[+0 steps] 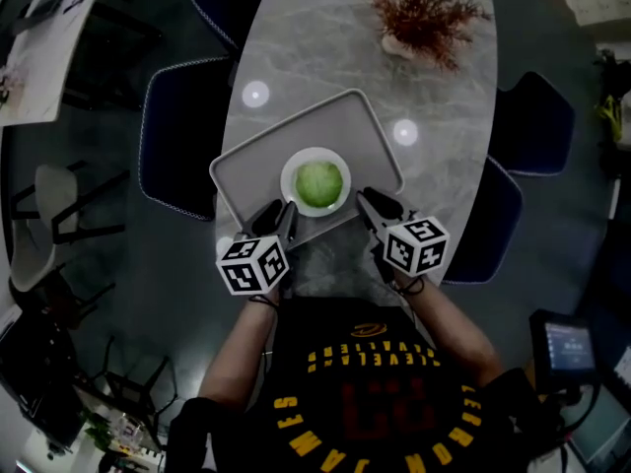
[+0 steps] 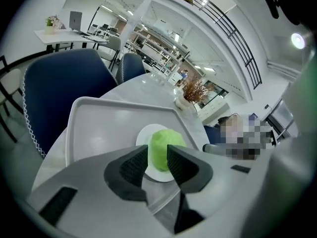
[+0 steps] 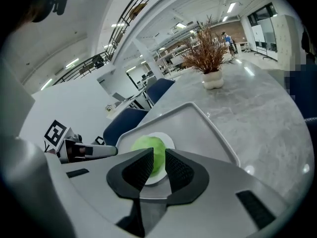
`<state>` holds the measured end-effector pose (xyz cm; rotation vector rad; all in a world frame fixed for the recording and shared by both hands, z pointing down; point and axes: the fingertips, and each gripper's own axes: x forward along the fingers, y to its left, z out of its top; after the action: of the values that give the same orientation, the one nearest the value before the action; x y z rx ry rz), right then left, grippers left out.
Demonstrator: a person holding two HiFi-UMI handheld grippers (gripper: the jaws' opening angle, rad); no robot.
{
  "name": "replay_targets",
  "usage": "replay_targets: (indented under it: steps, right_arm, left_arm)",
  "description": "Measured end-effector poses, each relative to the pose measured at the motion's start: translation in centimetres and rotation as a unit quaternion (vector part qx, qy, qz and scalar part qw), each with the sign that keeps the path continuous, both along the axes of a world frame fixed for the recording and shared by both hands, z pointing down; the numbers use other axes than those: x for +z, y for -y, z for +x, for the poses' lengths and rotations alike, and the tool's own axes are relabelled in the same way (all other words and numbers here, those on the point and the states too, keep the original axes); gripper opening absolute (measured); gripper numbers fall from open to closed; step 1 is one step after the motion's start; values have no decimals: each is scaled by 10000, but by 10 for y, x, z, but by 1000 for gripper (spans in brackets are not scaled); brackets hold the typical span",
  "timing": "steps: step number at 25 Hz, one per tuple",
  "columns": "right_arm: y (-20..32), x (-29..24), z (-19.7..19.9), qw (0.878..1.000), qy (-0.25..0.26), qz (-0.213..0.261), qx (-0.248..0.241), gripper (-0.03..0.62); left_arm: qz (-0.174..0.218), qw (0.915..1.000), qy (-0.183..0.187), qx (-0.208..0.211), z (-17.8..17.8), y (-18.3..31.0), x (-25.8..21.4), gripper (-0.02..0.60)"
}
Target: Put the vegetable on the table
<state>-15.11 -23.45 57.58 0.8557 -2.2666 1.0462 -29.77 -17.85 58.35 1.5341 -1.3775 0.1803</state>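
Observation:
A round green vegetable (image 1: 318,183) lies on a white plate (image 1: 292,168) in a grey tray (image 1: 251,161) on the oval marble table (image 1: 449,175). My left gripper (image 1: 279,211) hovers at the tray's near edge, just left of the plate, open and empty. In the left gripper view the vegetable (image 2: 166,139) shows beyond the left gripper (image 2: 157,161). My right gripper (image 1: 373,201) hangs at the plate's right, also at the tray's near edge. In the right gripper view the right gripper (image 3: 159,166) stands open by a narrow gap, with the vegetable (image 3: 147,144) ahead of it.
A dried red plant in a white pot (image 1: 422,16) stands at the table's far end. Dark blue chairs (image 1: 179,131) (image 1: 535,121) flank the table, with another (image 1: 501,215) close by my right arm. Bare marble lies right of the tray.

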Motion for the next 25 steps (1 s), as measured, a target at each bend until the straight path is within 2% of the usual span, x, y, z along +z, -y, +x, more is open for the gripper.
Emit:
replay_targets:
  steps: [4, 10, 18, 25]
  right_arm:
    - [3, 21, -3, 9995, -224, -219, -68, 74]
    - [11, 52, -10, 9973, -351, -604, -244, 74]
    - [11, 69, -17, 9951, -548, -758, -311, 74]
    - [9, 75, -15, 9902, -776, -1056, -475, 74]
  left_arm:
    - [-254, 9997, 4, 47, -5, 0, 18, 107]
    - [-595, 9980, -211, 37, -1, 6, 47, 107]
    - [-707, 9971, -267, -101, -9, 7, 53, 107]
    - [-889, 9957, -254, 85, -6, 3, 63, 107]
